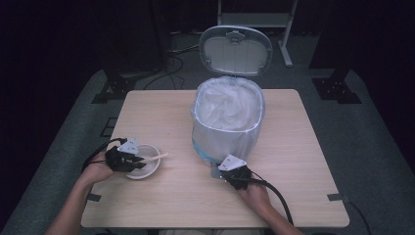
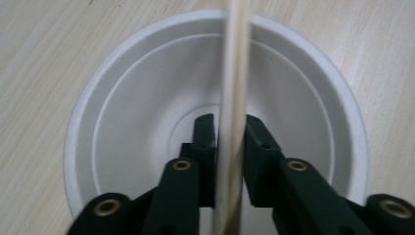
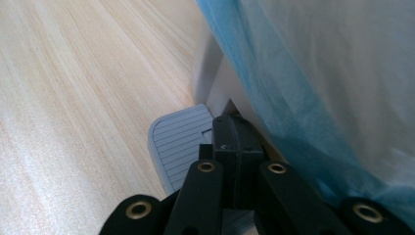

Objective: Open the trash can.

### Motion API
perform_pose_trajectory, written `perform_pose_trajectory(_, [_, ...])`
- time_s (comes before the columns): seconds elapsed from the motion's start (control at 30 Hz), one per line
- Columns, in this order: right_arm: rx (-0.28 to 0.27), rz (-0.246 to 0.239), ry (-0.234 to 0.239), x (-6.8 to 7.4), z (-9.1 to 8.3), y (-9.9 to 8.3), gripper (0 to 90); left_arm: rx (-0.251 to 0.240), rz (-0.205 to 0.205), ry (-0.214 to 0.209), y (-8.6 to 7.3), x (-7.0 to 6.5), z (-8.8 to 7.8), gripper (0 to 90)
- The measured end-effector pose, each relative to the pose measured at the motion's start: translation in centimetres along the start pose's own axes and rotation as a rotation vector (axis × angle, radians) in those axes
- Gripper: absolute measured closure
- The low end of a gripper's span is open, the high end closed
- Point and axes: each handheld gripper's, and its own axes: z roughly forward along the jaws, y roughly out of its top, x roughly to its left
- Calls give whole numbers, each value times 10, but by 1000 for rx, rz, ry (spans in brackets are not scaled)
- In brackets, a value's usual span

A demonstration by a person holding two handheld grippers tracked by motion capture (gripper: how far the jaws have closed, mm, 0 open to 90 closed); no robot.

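Wooden stick runs straight up between the left gripper's jaws, which are nearly shut on it: the right jaw sits against it and the left one is a hair off or just touching. It lies across a white bowl, one end passing over the far rim. In the high view the bowl sits near the worktop's front left corner, with the left gripper over its near-left side and the stick poking out past the rim toward the middle.

Bare wood lies all round the bowl, wide toward the bin, narrower toward the left edge.

The right gripper has its jaws fully shut, empty, tips resting on the bin's ribbed grey pedal, just beside the blue liner. The bin stands mid-worktop with its lid up. In the high view the right gripper sits at the bin's base, open worktop to its right and front.
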Motion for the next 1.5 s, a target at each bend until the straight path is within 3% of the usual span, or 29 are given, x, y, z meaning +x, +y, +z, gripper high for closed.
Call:
perform_pose_trajectory(0.47, [1,1,0,0,0,0,900,-40,-6,4,-2,-1,-15,796])
perform_pose_trajectory(0.67, [2,0,-1,0,0,0,900,-60,-6,-20,1,-3,-24,795])
perform_pose_trajectory(1.23, [0,-7,-1,0,0,0,900,-96,2,-48,22,-8,-50,796])
perform_pose_trajectory(1.5, [0,-7,1,0,0,0,900,-115,12,-50,39,-11,-66,796])
